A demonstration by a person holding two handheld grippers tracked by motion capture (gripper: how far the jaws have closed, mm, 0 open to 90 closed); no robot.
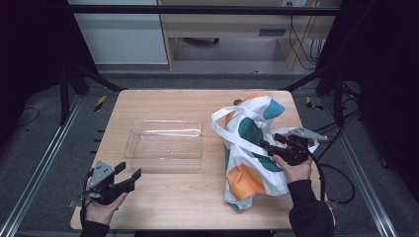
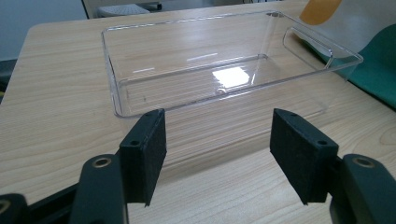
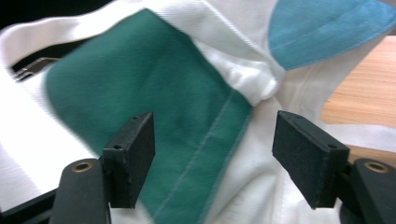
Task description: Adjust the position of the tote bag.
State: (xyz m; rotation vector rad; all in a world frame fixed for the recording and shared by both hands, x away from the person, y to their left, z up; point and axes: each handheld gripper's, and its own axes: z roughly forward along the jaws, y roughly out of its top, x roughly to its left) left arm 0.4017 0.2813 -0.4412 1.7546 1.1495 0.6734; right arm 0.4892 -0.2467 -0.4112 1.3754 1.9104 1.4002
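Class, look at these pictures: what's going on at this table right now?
A person holds a gripper in each hand at a wooden table. The right gripper is at a white cloth bag with coloured patches, jaws open over the fabric, not gripping it. The left gripper waits open before an empty clear tray.

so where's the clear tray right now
In the high view the tray sits mid-table, left of the bag and just beyond the open left gripper.
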